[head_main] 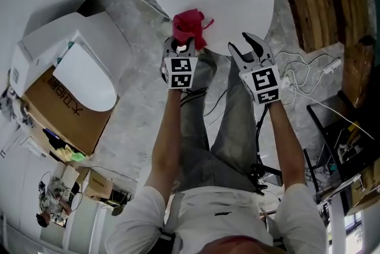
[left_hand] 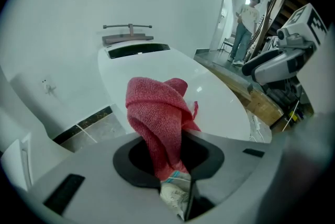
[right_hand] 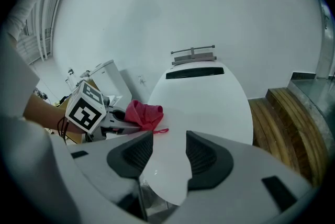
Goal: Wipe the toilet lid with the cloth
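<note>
A: What is held by the left gripper [left_hand: 168,157]?

B: A red cloth [left_hand: 156,110] is pinched between its closed fingers [left_hand: 125,165]. The cloth is bunched and stands up past the fingertips, over the near edge of the white toilet lid [left_hand: 212,94].

A: Is the lid touched by the cloth?

B: Contact cannot be made out.

A: And the right gripper [right_hand: 170,152]?

B: Its fingers [right_hand: 207,157] are spread wide apart and nothing is held. The lid is seen between and beyond them, and the cloth is seen just left of the left finger.
</note>
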Demonstrator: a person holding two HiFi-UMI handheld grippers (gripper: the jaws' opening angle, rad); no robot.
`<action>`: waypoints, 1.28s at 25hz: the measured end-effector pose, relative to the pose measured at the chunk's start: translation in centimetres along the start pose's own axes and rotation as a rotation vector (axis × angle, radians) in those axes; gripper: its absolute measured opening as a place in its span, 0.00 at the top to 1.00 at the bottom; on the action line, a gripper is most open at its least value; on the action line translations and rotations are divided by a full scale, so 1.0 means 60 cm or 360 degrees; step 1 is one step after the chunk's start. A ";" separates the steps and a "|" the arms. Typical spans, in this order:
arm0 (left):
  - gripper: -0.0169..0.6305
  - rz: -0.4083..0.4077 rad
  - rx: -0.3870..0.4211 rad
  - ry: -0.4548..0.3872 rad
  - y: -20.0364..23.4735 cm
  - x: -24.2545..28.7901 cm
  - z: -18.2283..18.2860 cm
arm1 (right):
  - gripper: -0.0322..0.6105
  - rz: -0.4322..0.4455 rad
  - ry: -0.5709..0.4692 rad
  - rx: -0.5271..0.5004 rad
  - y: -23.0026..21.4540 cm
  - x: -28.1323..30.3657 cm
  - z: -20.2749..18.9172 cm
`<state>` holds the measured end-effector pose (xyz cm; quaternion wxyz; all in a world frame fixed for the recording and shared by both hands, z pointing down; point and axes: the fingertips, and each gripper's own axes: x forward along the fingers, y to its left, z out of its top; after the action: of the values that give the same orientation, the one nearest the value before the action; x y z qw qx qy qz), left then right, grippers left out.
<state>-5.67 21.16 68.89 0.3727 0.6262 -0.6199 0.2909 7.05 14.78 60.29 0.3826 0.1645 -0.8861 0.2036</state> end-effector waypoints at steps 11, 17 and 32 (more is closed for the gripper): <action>0.81 -0.0044 0.0122 0.0061 -0.055 -0.003 -0.027 | 0.63 -0.0111 0.0052 0.0073 -0.030 -0.032 -0.046; 0.81 -0.0175 0.0173 0.0069 -0.145 0.031 -0.006 | 0.63 -0.0143 0.0055 0.0160 -0.055 -0.052 -0.074; 0.81 -0.0393 0.0333 0.0091 -0.308 0.100 0.051 | 0.63 -0.0266 0.0036 0.0338 -0.151 -0.112 -0.129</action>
<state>12.72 14.39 70.17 0.3559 0.7244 -0.4938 0.3236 20.21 11.65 62.23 0.3886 0.2750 -0.8384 0.2656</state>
